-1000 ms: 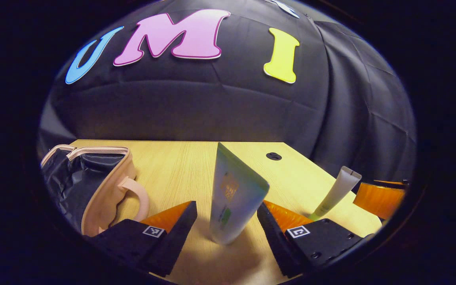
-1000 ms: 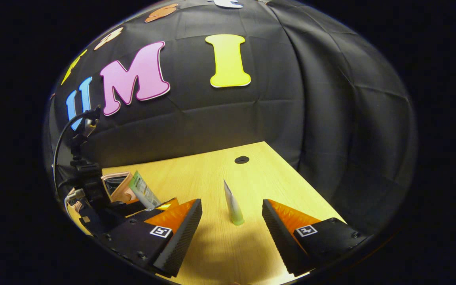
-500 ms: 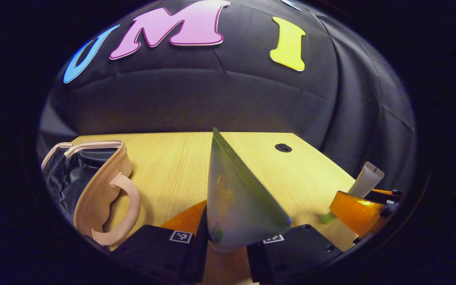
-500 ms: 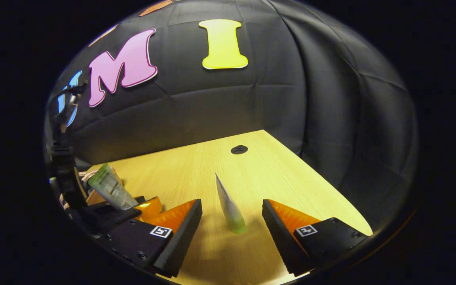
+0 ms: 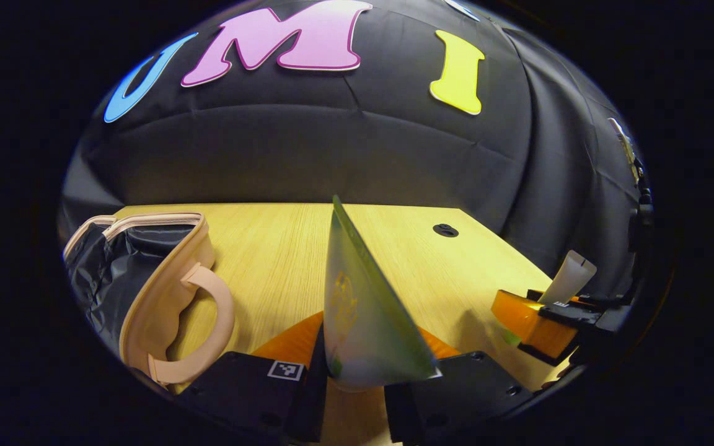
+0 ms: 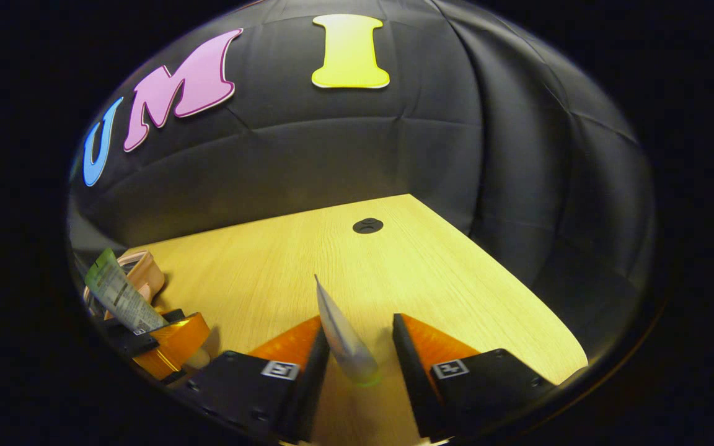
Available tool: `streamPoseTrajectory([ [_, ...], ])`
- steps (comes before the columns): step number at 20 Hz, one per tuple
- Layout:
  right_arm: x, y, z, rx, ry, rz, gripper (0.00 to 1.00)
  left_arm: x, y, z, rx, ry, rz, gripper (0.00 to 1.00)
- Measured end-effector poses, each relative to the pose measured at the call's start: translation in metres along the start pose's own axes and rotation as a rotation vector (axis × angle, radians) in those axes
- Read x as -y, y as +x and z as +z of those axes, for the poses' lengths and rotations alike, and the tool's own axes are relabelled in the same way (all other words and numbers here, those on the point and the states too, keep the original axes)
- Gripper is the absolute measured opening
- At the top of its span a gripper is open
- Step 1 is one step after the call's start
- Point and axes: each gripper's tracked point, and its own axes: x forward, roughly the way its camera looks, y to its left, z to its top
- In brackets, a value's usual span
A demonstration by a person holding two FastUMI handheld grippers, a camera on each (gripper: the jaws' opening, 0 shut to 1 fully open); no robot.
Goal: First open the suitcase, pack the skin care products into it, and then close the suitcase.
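A small pink suitcase [image 5: 165, 297] lies open at the left of the wooden table [image 5: 270, 248], showing its dark lining. My left gripper [image 5: 366, 347] is shut on a wide pale green tube [image 5: 357, 297], which stands up between its fingers. A slim white tube [image 6: 338, 322] with a green cap leans left between the fingers of my right gripper [image 6: 357, 322]. These fingers stand narrowed around it, with a gap on the right side. In the left gripper view, the right gripper [image 5: 543, 316] and the slim tube [image 5: 571, 275] sit at the far right.
A round cable hole [image 6: 367, 225] sits near the table's far edge. The right gripper view shows the left gripper [image 6: 158, 337] with the wide tube [image 6: 118, 294] low on the left, and the suitcase [image 6: 146, 272] behind it. Black cloth walls the back and right.
My left gripper closed on the wide tube and holds it. My right gripper moved forward over the slim tube and its fingers narrowed around it.
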Motion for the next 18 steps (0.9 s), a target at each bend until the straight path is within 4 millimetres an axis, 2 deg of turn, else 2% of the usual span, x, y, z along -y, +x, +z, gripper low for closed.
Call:
streamPoseTrajectory([
  [2, -0.001, -0.005, -0.002, -0.015, -0.012, 0.005, 0.33, -0.001, -0.001, -0.002, -0.002, 0.008, 0.001, 0.48],
  [3, -0.001, -0.01, -0.004, -0.02, -0.023, 0.014, 0.27, -0.001, -0.002, -0.003, -0.001, 0.01, -0.002, 0.48],
  [4, -0.002, -0.015, -0.003, -0.023, -0.039, 0.021, 0.3, -0.001, -0.004, -0.003, -0.001, 0.01, -0.003, 0.48],
  [7, 0.001, -0.041, 0.013, 0.009, -0.096, 0.023, 0.27, 0.001, -0.014, -0.003, 0.001, -0.013, -0.029, 0.46],
  [8, 0.0, -0.053, 0.023, 0.028, -0.105, 0.023, 0.28, 0.001, -0.02, -0.002, 0.0, -0.028, -0.035, 0.46],
  [11, 0.0, -0.1, 0.053, 0.094, -0.118, 0.018, 0.27, -0.005, -0.052, 0.018, 0.038, -0.053, -0.043, 0.42],
  [12, -0.001, -0.117, 0.062, 0.108, -0.118, 0.017, 0.27, -0.009, -0.066, 0.025, 0.037, -0.042, -0.04, 0.39],
  [15, -0.006, -0.167, 0.084, 0.127, -0.147, 0.016, 0.27, -0.02, -0.122, 0.049, 0.053, -0.021, -0.055, 0.42],
  [18, -0.031, -0.217, 0.105, 0.13, -0.166, 0.053, 0.27, -0.049, -0.184, 0.069, 0.065, -0.018, -0.049, 0.42],
])
